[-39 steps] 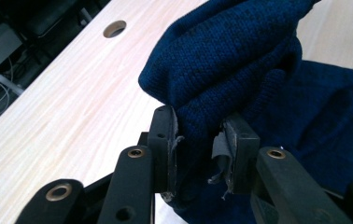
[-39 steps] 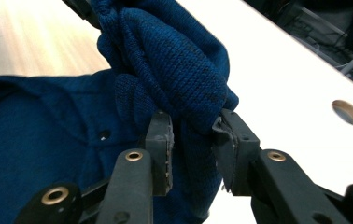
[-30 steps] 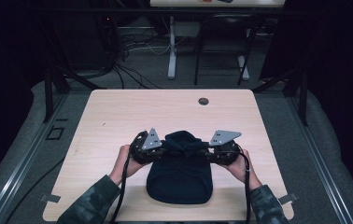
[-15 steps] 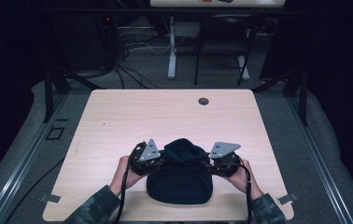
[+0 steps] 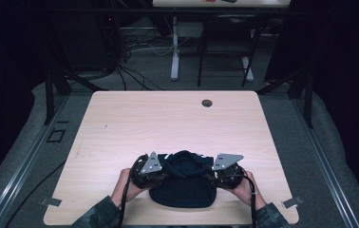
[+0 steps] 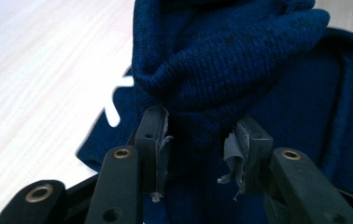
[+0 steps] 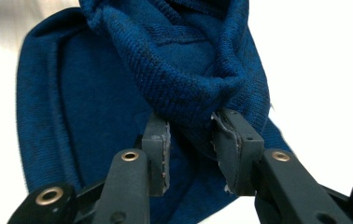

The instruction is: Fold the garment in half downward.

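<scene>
Sweater [image 5: 183, 189], dark blue and knitted, lies near the table's [image 5: 120, 118] front edge, folded over, with a bunch of it between the jaws of the left gripper [image 6: 197, 133], which have just been opening, and the right gripper [image 7: 191, 128] seems to pinch another, so next both let go.

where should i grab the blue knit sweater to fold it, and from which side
Take the blue knit sweater at its far edge, one bunched fold per side, coming in from left and right. The knit gathers there into thick rolls that fit between the jaws, as at the left hand-held gripper and right hand-held gripper.
</scene>
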Tool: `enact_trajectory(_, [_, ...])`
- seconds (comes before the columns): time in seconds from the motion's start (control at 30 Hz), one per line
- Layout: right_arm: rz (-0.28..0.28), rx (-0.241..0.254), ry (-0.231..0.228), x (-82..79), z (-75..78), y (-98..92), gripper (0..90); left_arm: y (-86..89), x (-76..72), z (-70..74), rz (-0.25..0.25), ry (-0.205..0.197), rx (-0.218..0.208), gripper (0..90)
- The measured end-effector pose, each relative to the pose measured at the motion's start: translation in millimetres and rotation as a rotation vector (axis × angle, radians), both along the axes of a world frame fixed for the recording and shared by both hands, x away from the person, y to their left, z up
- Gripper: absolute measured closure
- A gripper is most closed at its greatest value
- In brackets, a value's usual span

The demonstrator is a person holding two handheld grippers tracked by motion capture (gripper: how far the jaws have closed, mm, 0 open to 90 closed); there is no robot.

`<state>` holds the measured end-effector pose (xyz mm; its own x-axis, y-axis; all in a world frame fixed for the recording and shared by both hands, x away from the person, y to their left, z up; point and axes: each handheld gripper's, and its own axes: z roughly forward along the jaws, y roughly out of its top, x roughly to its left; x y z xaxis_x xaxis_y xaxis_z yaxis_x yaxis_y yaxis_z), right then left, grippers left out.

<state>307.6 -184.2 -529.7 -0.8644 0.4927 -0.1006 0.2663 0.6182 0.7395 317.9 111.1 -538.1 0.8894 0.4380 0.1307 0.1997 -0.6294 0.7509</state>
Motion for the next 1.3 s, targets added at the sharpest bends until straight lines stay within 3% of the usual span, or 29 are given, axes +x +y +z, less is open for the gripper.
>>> enact_trajectory(0.23, [0.002, -0.016, 0.028, -5.6, -8.8, -2.3, 64.8, 4.0, -6.9, -7.2, -0.029, 0.017, 0.023, 51.2])
enact_trajectory(0.53, [-0.021, -0.023, 0.061, -18.4, -13.1, -16.8, 63.5, 24.0, -16.4, -13.0, 0.029, 0.074, 0.041, 35.6])
enact_trajectory(0.67, [-0.033, -0.02, 0.069, -24.1, -12.4, -25.2, 62.5, 39.4, -18.5, -6.8, 0.069, 0.052, 0.022, 33.2])
enact_trajectory(0.8, [-0.06, 0.021, 0.048, -22.4, -1.1, -31.4, 61.5, 46.9, -8.0, 4.7, 0.128, 0.019, -0.013, 32.6])
enact_trajectory(0.9, [-0.078, 0.076, 0.034, -13.9, 12.6, -27.1, 60.1, 39.4, 4.1, 14.3, 0.155, -0.009, -0.035, 32.6])
enact_trajectory(0.97, [-0.093, 0.107, 0.018, -5.8, 20.4, -17.2, 60.0, 25.1, 15.5, 19.7, 0.174, -0.031, -0.038, 32.7])
enact_trajectory(1.07, [-0.102, 0.127, 0.029, 11.4, 23.3, 3.1, 63.0, 8.4, 25.0, 18.6, 0.163, -0.022, -0.033, 32.5])
enact_trajectory(1.2, [-0.1, 0.076, 0.098, 25.1, 7.4, 23.2, 60.5, -11.5, 28.7, 3.8, 0.113, 0.03, 0.01, 29.4])
enact_trajectory(1.3, [-0.09, 0.035, 0.137, 24.7, -5.2, 27.2, 56.0, -15.1, 24.4, -9.6, 0.092, 0.055, 0.036, 27.4])
